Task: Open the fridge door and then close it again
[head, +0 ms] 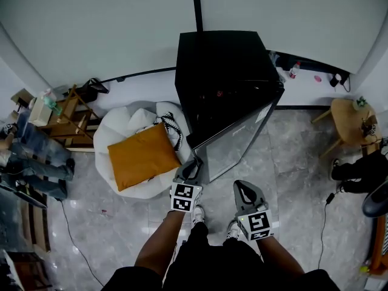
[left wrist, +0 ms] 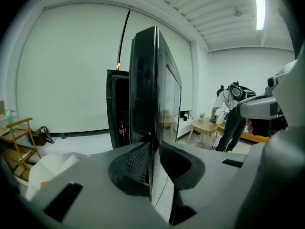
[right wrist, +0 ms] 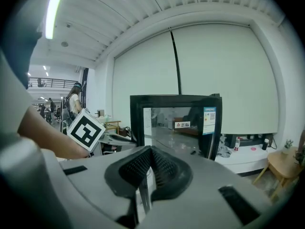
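A black fridge point(head: 221, 71) stands against the pale wall, its glass door point(head: 233, 141) swung partly out toward me. My left gripper point(head: 193, 164) is at the door's free edge. In the left gripper view the door point(left wrist: 143, 80) shows edge-on and runs down into the narrow gap of my left gripper point(left wrist: 155, 151); the left pad lies close to it and a slit shows beside the right pad. A red-capped bottle point(left wrist: 122, 128) stands inside. My right gripper point(head: 244, 190) hovers in front of the door point(right wrist: 176, 123), and in its own view the right gripper point(right wrist: 151, 151) is shut on nothing.
A white beanbag with an orange cushion point(head: 142, 156) lies just left of the fridge. A wooden rack point(head: 66, 117) stands further left. A small round wooden table point(head: 351, 117) and a person's legs point(head: 357, 171) are at the right. A cable point(head: 324, 223) trails over the floor.
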